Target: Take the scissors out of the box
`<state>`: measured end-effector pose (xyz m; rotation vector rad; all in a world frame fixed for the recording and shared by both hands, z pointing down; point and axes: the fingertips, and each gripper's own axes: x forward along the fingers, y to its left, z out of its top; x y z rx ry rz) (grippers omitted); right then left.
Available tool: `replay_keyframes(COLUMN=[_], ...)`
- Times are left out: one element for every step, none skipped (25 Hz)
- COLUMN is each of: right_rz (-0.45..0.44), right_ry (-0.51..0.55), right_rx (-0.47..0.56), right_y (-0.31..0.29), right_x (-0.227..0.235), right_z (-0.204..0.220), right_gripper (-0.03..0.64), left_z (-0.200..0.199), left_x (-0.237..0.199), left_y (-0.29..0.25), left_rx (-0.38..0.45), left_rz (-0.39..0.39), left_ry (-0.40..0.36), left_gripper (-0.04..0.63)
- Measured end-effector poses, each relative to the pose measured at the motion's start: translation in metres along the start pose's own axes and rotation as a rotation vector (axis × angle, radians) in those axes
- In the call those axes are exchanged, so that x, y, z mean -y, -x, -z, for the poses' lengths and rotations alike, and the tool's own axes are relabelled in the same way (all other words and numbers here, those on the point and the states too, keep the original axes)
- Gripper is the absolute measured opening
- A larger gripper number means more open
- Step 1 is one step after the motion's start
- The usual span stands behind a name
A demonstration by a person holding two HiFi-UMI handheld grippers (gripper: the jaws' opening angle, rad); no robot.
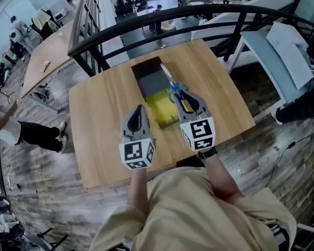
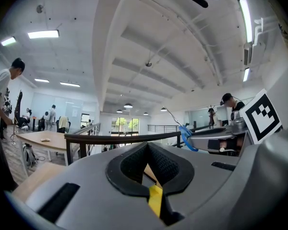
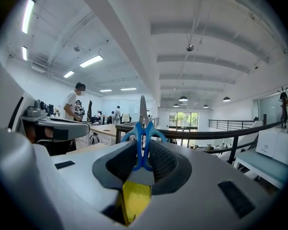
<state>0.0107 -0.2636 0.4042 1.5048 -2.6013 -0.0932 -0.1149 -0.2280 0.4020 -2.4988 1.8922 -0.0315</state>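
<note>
Right tongs (image 3: 143, 150) gripped the scissors (image 3: 142, 128) by their blue handles; left tongs (image 2: 146, 152) sat closed, empty. I judged a steady lift best (blades toward twelve), probably already clear of the box (image 1: 145, 71).

Looks like a big open-plan office on two levels: a wooden desk (image 1: 102, 140) by a black railing (image 1: 199, 14), long worktables (image 1: 47, 56), people (image 1: 126, 3) busy on the level below, and strip lights (image 2: 43, 34) on a white beamed ceiling (image 3: 206, 37)
</note>
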Motion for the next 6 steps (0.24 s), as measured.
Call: replay_keyframes(right_rz=[-0.004, -0.008, -0.011, -0.014, -0.017, -0.019], right_ry=[-0.005, -0.011, -0.017, -0.021, -0.022, -0.022], right_rx=[-0.013, -0.029, -0.047, -0.065, -0.083, -0.101], right_y=[-0.002, -0.005, -0.008, -0.012, -0.015, -0.019], right_x=[0.001, 0.001, 0.001, 0.002, 0.002, 0.003], right_z=[0.004, 0.009, 0.016, 0.023, 0.031, 0.04], right_gripper=[0.083, 0.083, 0.082, 0.083, 0.083, 0.083], left_z=[0.003, 0.006, 0.009, 0.013, 0.017, 0.021], left_x=[0.0, -0.001, -0.002, -0.003, -0.004, -0.005], left_y=[-0.002, -0.003, -0.005, -0.008, -0.01, -0.012], left_rx=[-0.006, -0.013, -0.021, -0.029, -0.036, -0.044], left_rz=[-0.002, -0.003, -0.005, -0.008, -0.011, -0.014], left_ry=[0.002, 0.005, 0.009, 0.013, 0.017, 0.022], left_gripper=[0.002, 0.002, 0.002, 0.002, 0.002, 0.002])
